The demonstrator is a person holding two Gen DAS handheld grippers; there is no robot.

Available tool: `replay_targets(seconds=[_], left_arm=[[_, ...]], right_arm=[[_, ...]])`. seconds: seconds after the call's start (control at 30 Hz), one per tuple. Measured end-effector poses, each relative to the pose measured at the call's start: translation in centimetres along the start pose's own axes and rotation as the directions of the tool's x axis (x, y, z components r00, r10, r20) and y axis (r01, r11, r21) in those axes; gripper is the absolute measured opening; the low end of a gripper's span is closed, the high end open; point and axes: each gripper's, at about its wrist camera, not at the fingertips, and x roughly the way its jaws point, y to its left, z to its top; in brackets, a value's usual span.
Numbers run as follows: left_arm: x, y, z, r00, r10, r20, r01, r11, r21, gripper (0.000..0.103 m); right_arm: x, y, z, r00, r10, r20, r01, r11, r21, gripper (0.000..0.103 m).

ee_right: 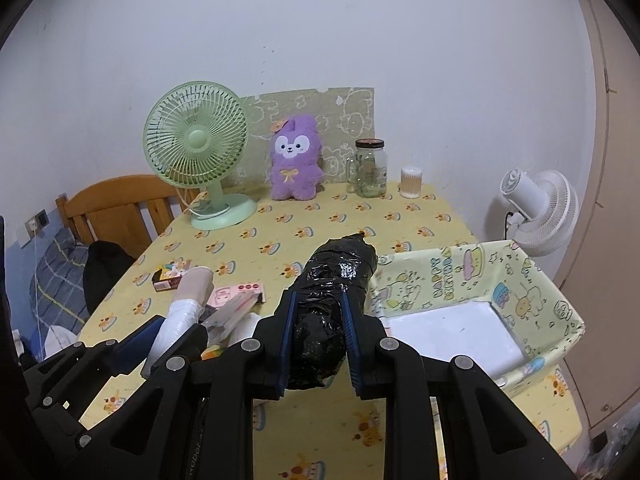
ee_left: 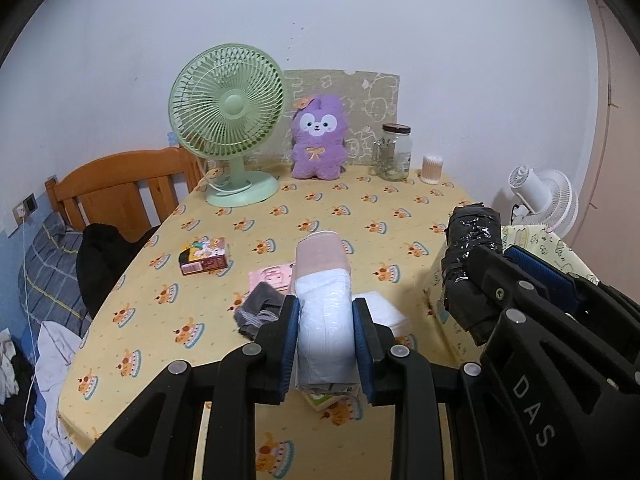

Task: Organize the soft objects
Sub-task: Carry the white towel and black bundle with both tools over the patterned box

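Note:
My left gripper [ee_left: 326, 312] is shut on a white and pink soft roll [ee_left: 324, 300], held above the yellow tablecloth [ee_left: 280, 216]; the roll also shows in the right wrist view [ee_right: 186, 300]. My right gripper [ee_right: 318, 312] is shut on a black plastic-wrapped bundle [ee_right: 332, 300], held above the table beside the yellow fabric bin [ee_right: 532, 280]; the bundle also shows in the left wrist view [ee_left: 472, 256]. A grey sock [ee_left: 260, 310] and a white folded cloth [ee_left: 384, 310] lie below the left gripper. A purple plush [ee_left: 318, 138] sits at the back.
A green fan [ee_left: 228, 120], a glass jar [ee_left: 394, 152] and a cotton-swab tub [ee_left: 432, 169] stand at the back. A small box [ee_left: 204, 255] and a pink card [ee_left: 272, 276] lie on the table. A wooden headboard [ee_left: 116, 188] is left, a white fan [ee_right: 536, 210] right.

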Motion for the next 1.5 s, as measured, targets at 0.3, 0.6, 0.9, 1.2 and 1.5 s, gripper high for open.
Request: replay_targets(seconds=[0.3, 0.6, 0.9, 1.2, 1.5], left_arm=[[-0.1, -2.7, 1.0, 1.000, -0.019, 0.023, 0.019, 1.000, 0.017, 0.026], [0.4, -5.4, 1.9, 0.998, -0.052, 0.035, 0.050, 0.998, 0.043, 0.026], [1.1, -8.6, 2.5, 0.993, -0.107, 0.041, 0.104, 0.992, 0.077, 0.026], [1.8, -11.3, 2.7, 0.988, -0.152, 0.037, 0.147, 0.983, 0.113, 0.026], [3.5, -13.6, 2.5, 0.982, -0.187, 0.009, 0.184, 0.971, 0.153, 0.026]], right_arm=[[-0.6, -2.7, 0.7, 1.000, -0.009, 0.023, 0.009, 1.000, 0.017, 0.026], [-1.0, -5.6, 1.4, 0.998, -0.038, 0.043, 0.037, 0.999, 0.040, 0.026], [-1.3, -8.7, 1.6, 0.994, -0.092, 0.058, 0.088, 0.994, 0.067, 0.026], [-1.1, -11.4, 1.6, 0.989, -0.139, 0.055, 0.134, 0.987, 0.094, 0.026], [-0.1, -13.8, 1.0, 0.983, -0.184, 0.029, 0.180, 0.977, 0.113, 0.026]])
